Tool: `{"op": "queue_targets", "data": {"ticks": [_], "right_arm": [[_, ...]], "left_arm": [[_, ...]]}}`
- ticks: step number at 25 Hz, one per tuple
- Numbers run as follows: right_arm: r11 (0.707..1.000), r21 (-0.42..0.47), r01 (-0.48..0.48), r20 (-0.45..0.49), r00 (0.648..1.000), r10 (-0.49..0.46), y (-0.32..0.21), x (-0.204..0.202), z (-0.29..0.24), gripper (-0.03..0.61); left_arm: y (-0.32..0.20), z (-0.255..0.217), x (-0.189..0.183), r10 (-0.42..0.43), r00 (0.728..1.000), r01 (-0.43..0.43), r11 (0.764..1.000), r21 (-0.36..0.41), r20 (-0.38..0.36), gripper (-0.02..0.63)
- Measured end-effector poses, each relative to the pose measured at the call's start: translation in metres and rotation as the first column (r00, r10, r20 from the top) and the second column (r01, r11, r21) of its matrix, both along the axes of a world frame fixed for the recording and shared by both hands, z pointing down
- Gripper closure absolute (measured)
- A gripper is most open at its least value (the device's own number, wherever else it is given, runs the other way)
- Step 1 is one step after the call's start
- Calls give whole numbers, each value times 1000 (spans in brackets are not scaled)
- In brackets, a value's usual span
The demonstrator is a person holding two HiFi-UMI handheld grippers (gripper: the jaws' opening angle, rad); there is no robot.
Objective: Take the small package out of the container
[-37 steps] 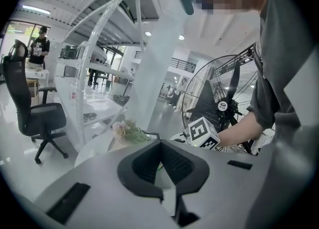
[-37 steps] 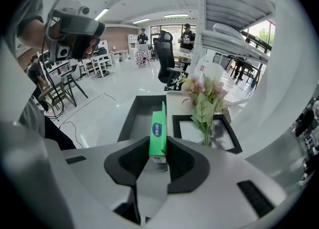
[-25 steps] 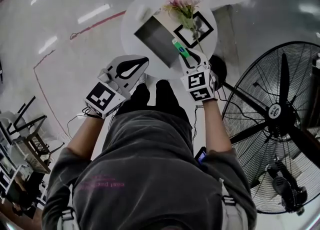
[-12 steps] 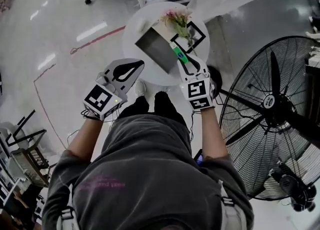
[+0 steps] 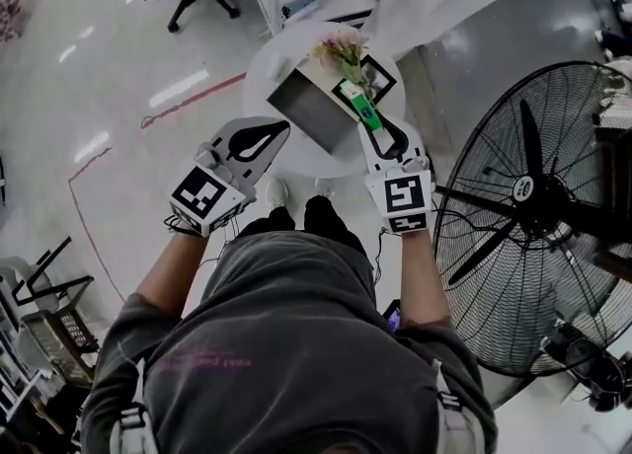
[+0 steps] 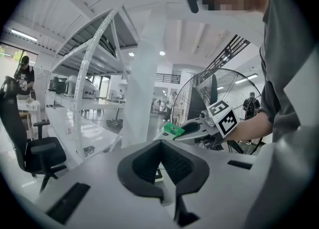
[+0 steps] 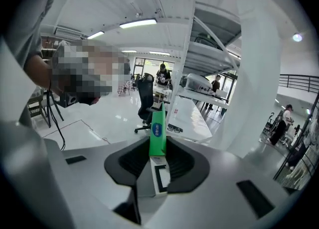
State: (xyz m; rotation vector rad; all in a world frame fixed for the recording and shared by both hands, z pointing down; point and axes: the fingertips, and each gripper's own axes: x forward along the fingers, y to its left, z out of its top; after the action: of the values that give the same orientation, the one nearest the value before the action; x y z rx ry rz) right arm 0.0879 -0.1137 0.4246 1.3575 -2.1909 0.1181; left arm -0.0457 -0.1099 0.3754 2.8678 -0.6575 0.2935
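Both grippers have come up since a moment ago, and the right gripper (image 7: 159, 147) has come up more, taking the small green and white package (image 7: 158, 132) with it. Its two black fingers (image 7: 130, 162) press on the package from both sides and hold it tight. The white end of the package sits back between the fingers, and the green end sticks out past the fingertips and points up. From the head view, the package is out in the air. The open grey box container (image 5: 308, 107) is under the fingertips and a bit to their left, and the package does not touch it. The container sits on the round white table (image 5: 259, 72). A bunch of pink flowers (image 5: 341, 47) is past the right fingertips, on the far side of the container. A black square mark (image 5: 381, 75) on the table lies just to the right of the package. The left gripper (image 5: 282, 126) is up in the air too, off to the left of the right fingers. Its fingers are closed, tip to tip, with nothing between them. The container is ahead of these fingertips and to their right. A big black floor fan (image 5: 523, 195) stands well off to the right of the right gripper.
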Motion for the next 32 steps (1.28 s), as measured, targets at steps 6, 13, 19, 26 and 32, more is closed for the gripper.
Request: {"op": "queue_targets", "data": {"ticks": [6,13,19,26,32], "right_arm": [[998,60,-36,58,998,32,6,3,-35,472],[990,133,-51,100,994,38,13,1,-73,474],[983,171,-68,167,985,39,15,0,-94,473],[978,196,-68,177,984,33,16,0,-102,474],[978,198,-61,154,988,31,13,-2,-101,474]], "left_arm": [[-1,-13,1,14,1000,-14,1000,17,-9,598],[-2,-25,0,23,1000,-23,999,29,-14,598],[-9,-30,-6,11,999,-10,1000,6,-44,598],[-11,-30,-8,7,999,-7,1000,6,-45,598],[-18,-30,-13,-7,999,7,1000,7,-46,598]]}}
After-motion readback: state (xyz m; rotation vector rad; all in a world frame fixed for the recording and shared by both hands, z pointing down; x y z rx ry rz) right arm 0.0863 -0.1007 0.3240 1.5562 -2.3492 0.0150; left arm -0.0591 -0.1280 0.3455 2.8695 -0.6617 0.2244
